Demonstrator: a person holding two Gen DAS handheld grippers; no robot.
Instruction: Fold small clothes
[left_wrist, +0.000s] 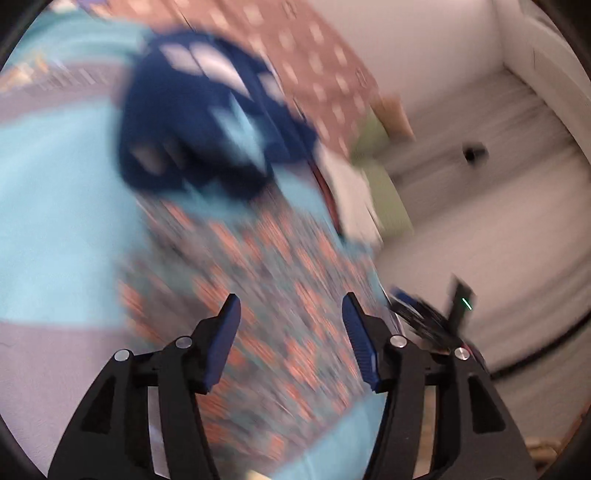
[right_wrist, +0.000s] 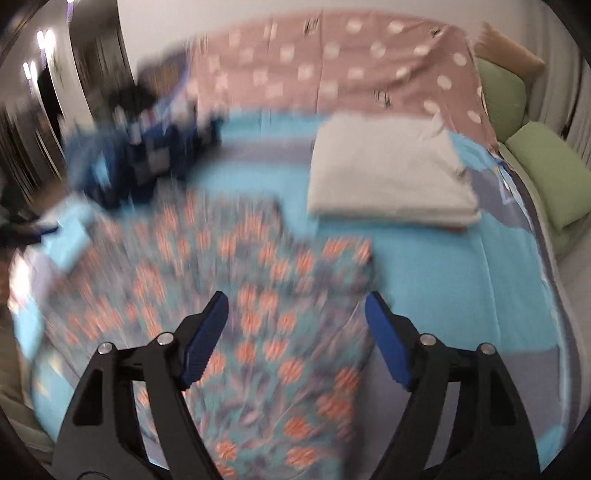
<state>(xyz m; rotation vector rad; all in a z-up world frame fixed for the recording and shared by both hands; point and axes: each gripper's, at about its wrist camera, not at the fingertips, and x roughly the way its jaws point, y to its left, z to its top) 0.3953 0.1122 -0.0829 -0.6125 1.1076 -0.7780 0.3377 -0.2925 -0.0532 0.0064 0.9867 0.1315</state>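
From the left wrist, the left claw (left_wrist: 291, 314) stood partly open and empty above the flowered garment (left_wrist: 266, 280), which lay flat on the blue bed sheet (left_wrist: 55, 206), probably spread for folding. A dark blue garment (left_wrist: 199, 122) sat beyond it, likely waiting its turn.

From the right wrist, the right claw (right_wrist: 295, 314) gaped wide, holding nothing, over the same flowered garment (right_wrist: 229, 280). A folded white cloth (right_wrist: 388, 173) lay apart near the spotted pink blanket (right_wrist: 332, 62), seemingly set aside as finished.
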